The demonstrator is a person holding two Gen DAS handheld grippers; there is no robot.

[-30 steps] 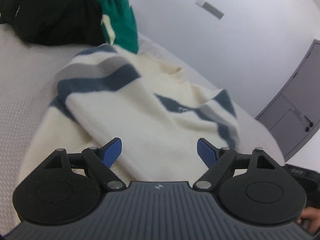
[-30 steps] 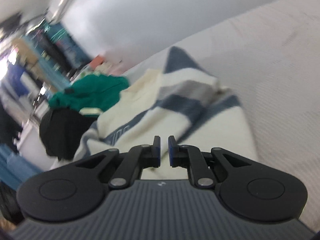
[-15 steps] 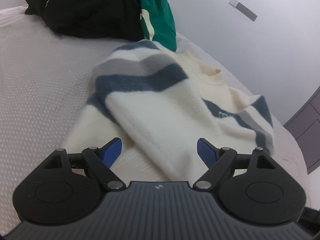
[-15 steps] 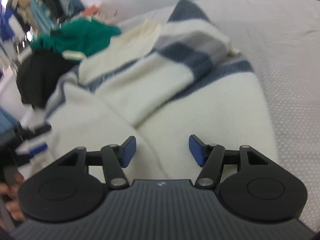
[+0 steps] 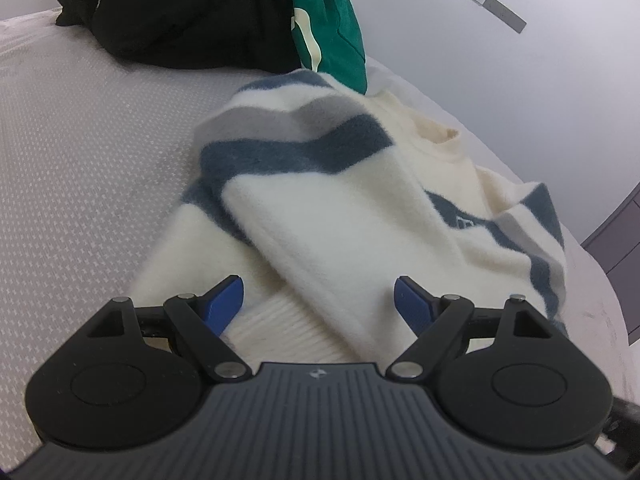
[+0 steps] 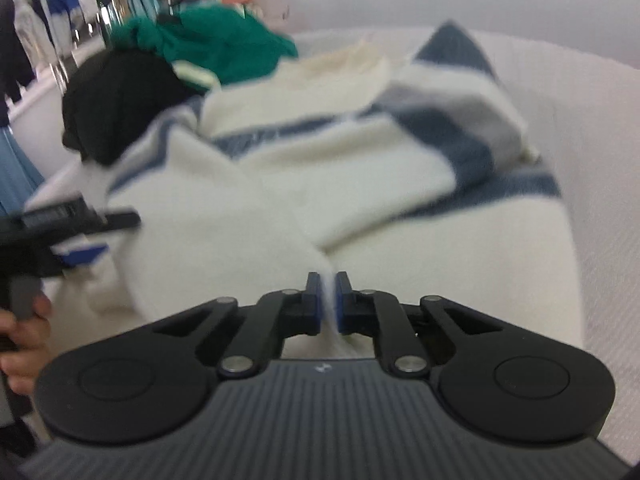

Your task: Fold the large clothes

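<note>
Left view: left gripper [image 5: 319,296] jaws spread above the sweater [image 5: 360,216] hem, likely ready to take it; sweater lies on bed [image 5: 80,152].
Right view: right gripper [image 6: 328,300] pinching a sweater [image 6: 280,208] fold, probably to lift it.

Two wrist fisheyes, each angled down, close over the bed [image 5: 80,152]; both share the striped sweater [image 5: 340,208] [image 6: 248,208].

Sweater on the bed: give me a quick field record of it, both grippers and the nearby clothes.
surface: bed
sweater: cream with blue and grey stripes, sleeves folded over body
left gripper: open above the hem, holding nothing
right gripper: shut on a sweater fold
nearby: black garment and green garment piled beyond the sweater
</note>
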